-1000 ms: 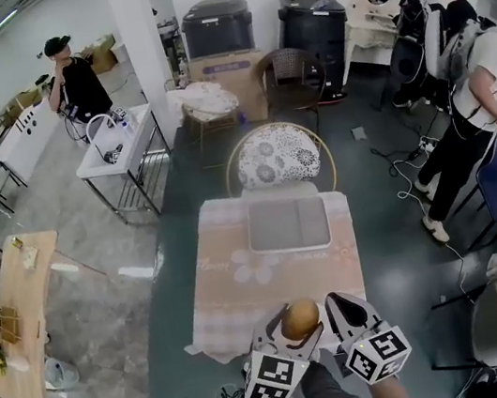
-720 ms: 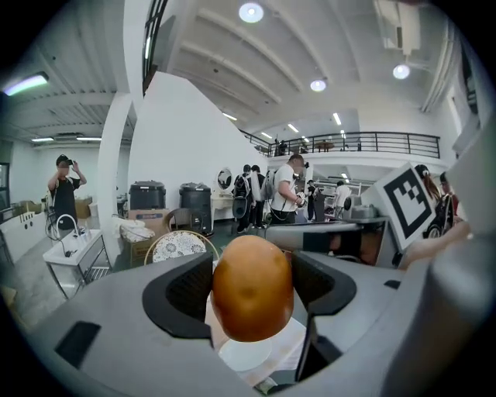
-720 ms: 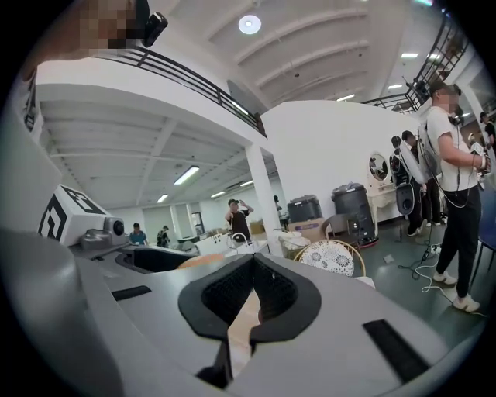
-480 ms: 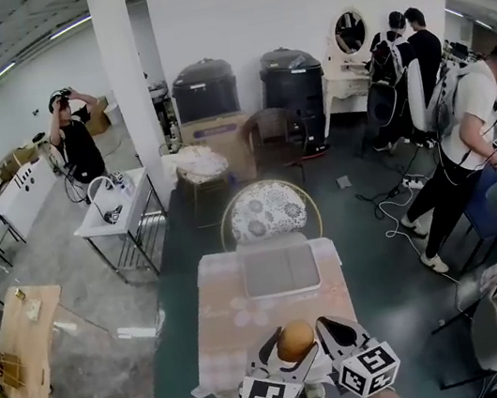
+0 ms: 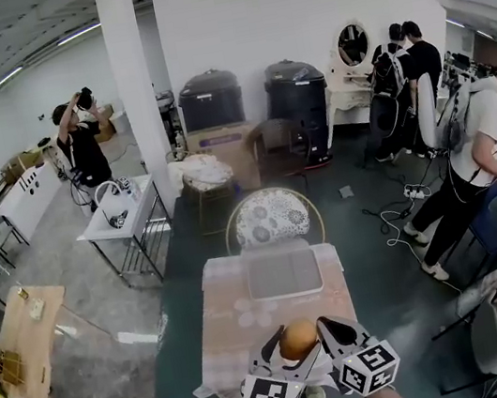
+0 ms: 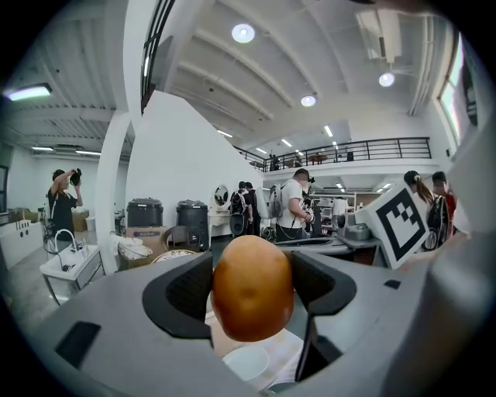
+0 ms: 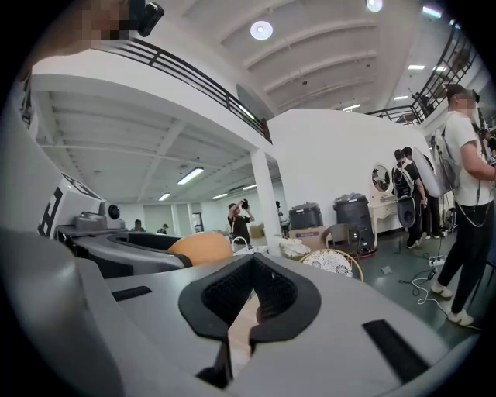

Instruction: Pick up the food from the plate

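Observation:
A round orange-brown piece of food (image 6: pixel 252 287) sits clamped between the dark pads of my left gripper (image 6: pixel 252 273), lifted above a white plate (image 6: pixel 246 363) that shows just beneath it. In the head view the food (image 5: pixel 298 337) is over the near edge of the table (image 5: pixel 236 315), held by the left gripper (image 5: pixel 296 347). My right gripper (image 5: pixel 336 328) is close beside it on the right, apart from the food. In the right gripper view its jaws (image 7: pixel 249 298) are shut with nothing between the pads, and the food (image 7: pixel 201 246) shows to the left.
A grey tray (image 5: pixel 284 274) lies at the table's far end, with a round patterned chair (image 5: pixel 271 216) behind it. Several people stand to the right and at the far left. A wooden desk (image 5: pixel 21 367) is on the left, and another chair (image 5: pixel 493 341) on the right.
The head view has tilted upward, showing more of the room, so the grippers sit lower in frame. The food stays clamped in the left gripper; both grippers keep their places.

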